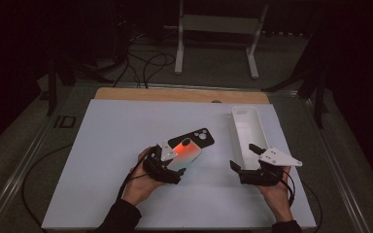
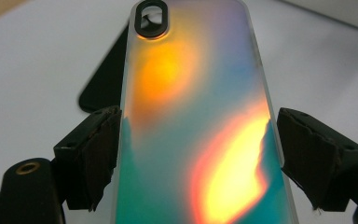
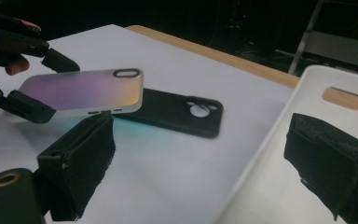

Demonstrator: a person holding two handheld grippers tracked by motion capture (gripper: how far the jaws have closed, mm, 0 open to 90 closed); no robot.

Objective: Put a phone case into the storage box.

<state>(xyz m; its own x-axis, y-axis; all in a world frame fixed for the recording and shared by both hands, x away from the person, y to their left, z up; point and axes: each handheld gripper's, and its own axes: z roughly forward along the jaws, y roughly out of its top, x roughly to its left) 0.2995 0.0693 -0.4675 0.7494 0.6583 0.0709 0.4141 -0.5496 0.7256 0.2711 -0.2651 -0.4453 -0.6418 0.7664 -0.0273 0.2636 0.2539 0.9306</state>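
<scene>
An iridescent phone case (image 1: 185, 151), orange and teal, is lifted off the white board and tilted, with my left gripper (image 1: 176, 165) shut on its long edges. In the left gripper view both pads press the case (image 2: 191, 116) from either side. A black phone case (image 1: 200, 137) lies flat on the board just beyond it, partly under its far end. The right gripper view shows the raised case (image 3: 84, 88) above the black case (image 3: 168, 112). My right gripper (image 1: 243, 156) stands open at the near end of a long white tray (image 1: 245, 127), with the tray's rim (image 3: 270, 154) between its jaws and untouched.
The white board (image 1: 126, 184) covers a wooden table (image 1: 126, 93) whose far edge shows. Behind the table stand a white frame (image 1: 179, 48) and loose cables on the floor. The tray's far wall has an oblong handle slot (image 3: 343, 98).
</scene>
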